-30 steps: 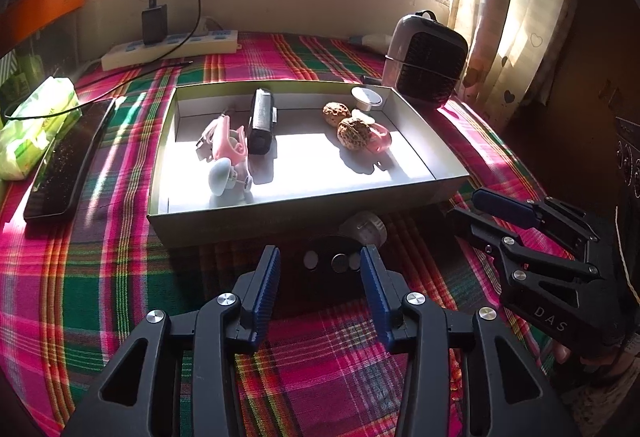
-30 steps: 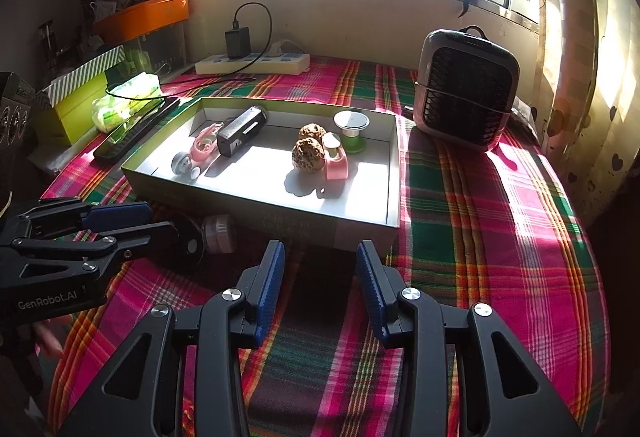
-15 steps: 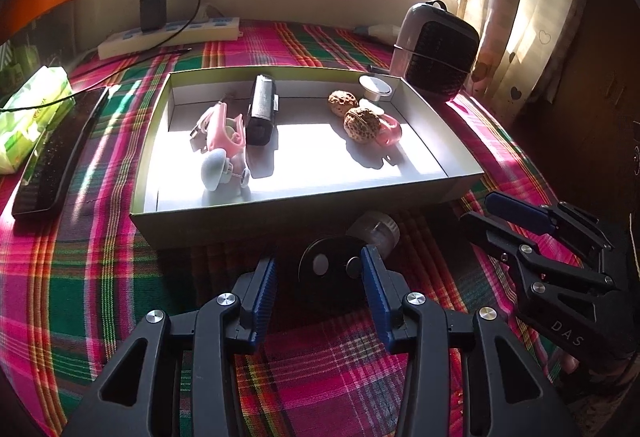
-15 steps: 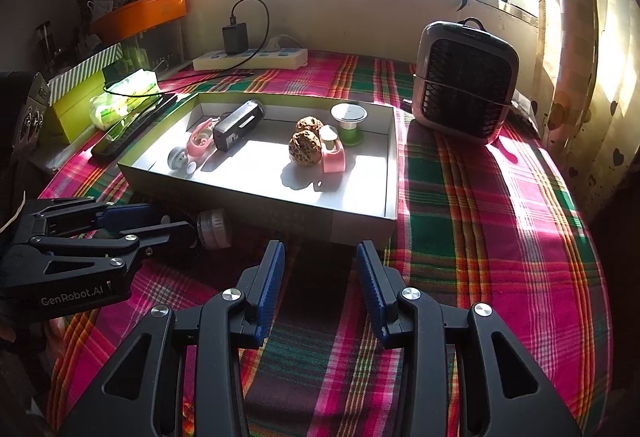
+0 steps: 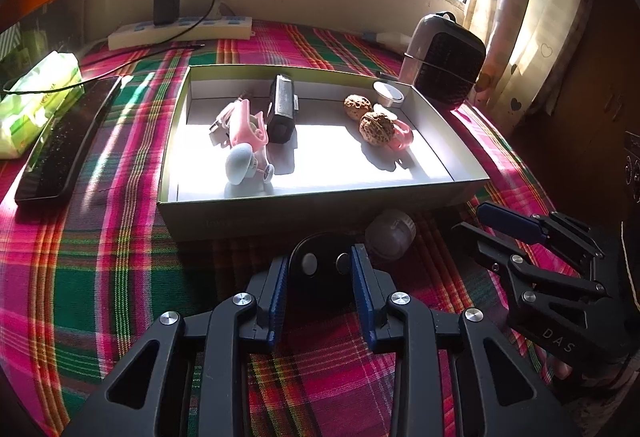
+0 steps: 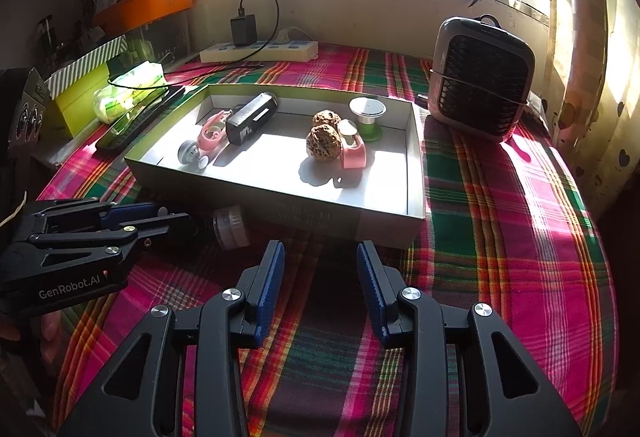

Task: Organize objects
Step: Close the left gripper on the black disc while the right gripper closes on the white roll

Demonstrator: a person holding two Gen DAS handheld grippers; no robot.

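We see the plaid-covered surface (image 5: 100, 269) carrying a shallow box (image 5: 320, 213) that holds two walnuts (image 5: 376, 127) among other small things. Just in front of the box lies a black disc (image 5: 320, 269), sitting between the jaws of our left gripper (image 5: 319, 273), which flank it closely; contact is unclear. A small white cap (image 5: 390, 235) lies just beside it. Our right gripper (image 6: 320, 269) hovers with jaws wide, holding nothing.

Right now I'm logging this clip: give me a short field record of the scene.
left gripper: open around black disc, pads at its sides, contact unclear
right gripper: open, holds nothing
box: holds two walnuts, black case, pink items
small white jar: on cloth, outside box
surface: plaid cloth
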